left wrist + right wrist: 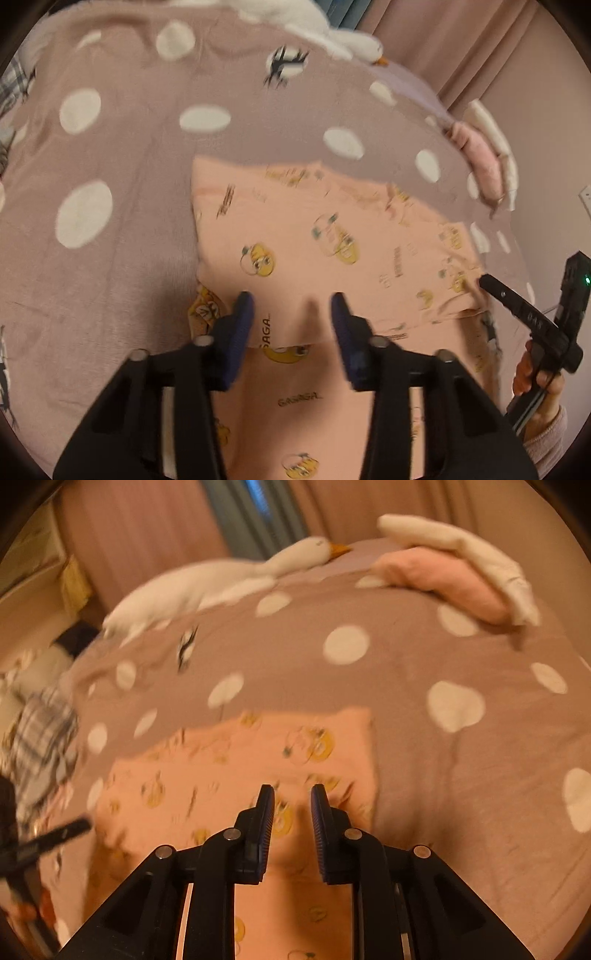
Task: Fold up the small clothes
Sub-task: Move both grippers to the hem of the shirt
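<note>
Left wrist view showed our left gripper (291, 314) with fingers spread wide, holding nothing, poised over the near edge of the garment (314, 236). Our right gripper (292, 808) had its fingers parted by a narrower gap, also empty, above the same cloth. The peach garment lay on the dotted bedspread (122, 155), just before both grippers. We judged the fold partly done: an upper layer lay doubled over a lower one, whose printed edge showed nearer us. At least one more fold and a smoothing seemed left. The folded panel's long axis ran roughly left to right across the bed, slanting a little away on the left
</note>
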A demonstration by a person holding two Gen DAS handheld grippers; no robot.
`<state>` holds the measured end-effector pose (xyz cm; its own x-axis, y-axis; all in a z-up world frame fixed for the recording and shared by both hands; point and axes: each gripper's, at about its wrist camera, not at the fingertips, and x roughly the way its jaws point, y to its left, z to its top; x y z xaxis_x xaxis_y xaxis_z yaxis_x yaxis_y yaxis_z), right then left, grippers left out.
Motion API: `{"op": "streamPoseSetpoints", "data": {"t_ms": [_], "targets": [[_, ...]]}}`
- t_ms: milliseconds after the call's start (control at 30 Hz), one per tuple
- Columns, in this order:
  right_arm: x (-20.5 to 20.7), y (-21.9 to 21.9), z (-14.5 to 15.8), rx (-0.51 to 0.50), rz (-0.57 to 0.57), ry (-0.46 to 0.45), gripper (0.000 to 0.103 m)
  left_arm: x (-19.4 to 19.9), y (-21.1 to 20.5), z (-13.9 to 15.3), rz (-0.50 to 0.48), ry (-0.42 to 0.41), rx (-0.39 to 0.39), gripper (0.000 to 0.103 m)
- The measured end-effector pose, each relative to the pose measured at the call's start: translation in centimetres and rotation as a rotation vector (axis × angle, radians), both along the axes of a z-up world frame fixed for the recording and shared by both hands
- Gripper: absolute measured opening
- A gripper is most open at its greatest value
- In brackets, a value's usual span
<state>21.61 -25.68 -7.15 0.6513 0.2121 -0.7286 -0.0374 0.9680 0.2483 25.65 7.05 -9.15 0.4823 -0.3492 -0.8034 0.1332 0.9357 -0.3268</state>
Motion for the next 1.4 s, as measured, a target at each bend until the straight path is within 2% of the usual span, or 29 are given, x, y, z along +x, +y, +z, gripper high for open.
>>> {"op": "streamPoseSetpoints", "data": {"t_ms": [67, 100, 200, 233, 333, 400, 433, 467, 500, 567, 800, 900, 967, 1033, 1100, 1200, 1400], "targets": [[0.4, 0.7, -1.1, -0.04, 0.013, 0.041, 0.019, 0.6, 0.2, -1.7, 0.012, 0.042, 0.037, 0.027], [0.6, 1.0, -1.8, -0.058, 0.012, 0.069, 0.019, 0.6, 0.5, -2.3, 0.018, 0.052, 0.044, 0.028], [0.9, 0.8, -3.3, -0.066, 0.002, 0.102, 0.019, 0.6, 1.5, -2.5, 0.032, 0.054, 0.0, 0.028], [0.8, 0.8, -3.2, -0.064, 0.001, 0.098, 0.019, 0.6, 1.9, -2.5, 0.037, 0.062, -0.018, 0.025], [0.3, 0.5, -2.4, -0.042, -0.006, 0.109, 0.019, -0.4, 2.6, -1.7, 0.05, 0.062, -0.036, 0.028], [-1.0, 0.2, -1.2, -0.01, 0.006, 0.089, 0.022, -1.8, 3.1, -1.0, 0.056, 0.059, -0.035, 0.045], [-1.6, 0.1, -1.0, 0.002, 0.011, 0.08, 0.025, -3.0, 3.6, -0.7, 0.068, 0.054, -0.028, 0.065], [-2.5, -0.3, -0.5, 0.02, 0.019, 0.07, 0.035, -4.0, 4.1, -0.4, 0.08, 0.041, -0.026, 0.076], [-3.4, -0.6, -0.3, 0.034, 0.023, 0.063, 0.045, -5.2, 4.7, -0.1, 0.09, 0.023, -0.034, 0.076], [-5.3, -1.4, 0.1, 0.069, 0.022, 0.052, 0.05, -6.9, 5.7, -0.1, 0.096, 0.028, -0.057, 0.076], [-10.6, -5.5, -1.2, 0.156, -0.051, 0.119, 0.05, -11.8, 8.2, -1.5, 0.105, 0.073, -0.102, 0.076], [-11.7, -7.3, -1.8, 0.214, -0.104, 0.141, 0.05, -12.5, 8.6, -2.3, 0.113, 0.093, -0.124, 0.076], [-12.0, -8.2, -2.6, 0.273, -0.117, 0.161, 0.05, -12.7, 8.6, -2.4, 0.103, 0.096, -0.158, 0.08], [-11.8, -8.4, -3.8, 0.334, -0.12, 0.2, 0.051, -12.5, 8.3, -2.4, 0.097, 0.099, -0.181, 0.081], [-11.6, -8.2, -4.6, 0.353, -0.131, 0.208, 0.051, -12.4, 8.0, -2.5, 0.078, 0.109, -0.213, 0.081], [-11.6, -7.7, -4.7, 0.393, -0.114, 0.191, 0.054, -12.7, 7.3, -2.6, 0.046, 0.113, -0.236, 0.081], [-12.0, -6.0, -4.9, 0.433, -0.016, 0.229, 0.054, -13.8, 7.2, -3.0, 0.011, 0.126, -0.307, 0.081]]}}
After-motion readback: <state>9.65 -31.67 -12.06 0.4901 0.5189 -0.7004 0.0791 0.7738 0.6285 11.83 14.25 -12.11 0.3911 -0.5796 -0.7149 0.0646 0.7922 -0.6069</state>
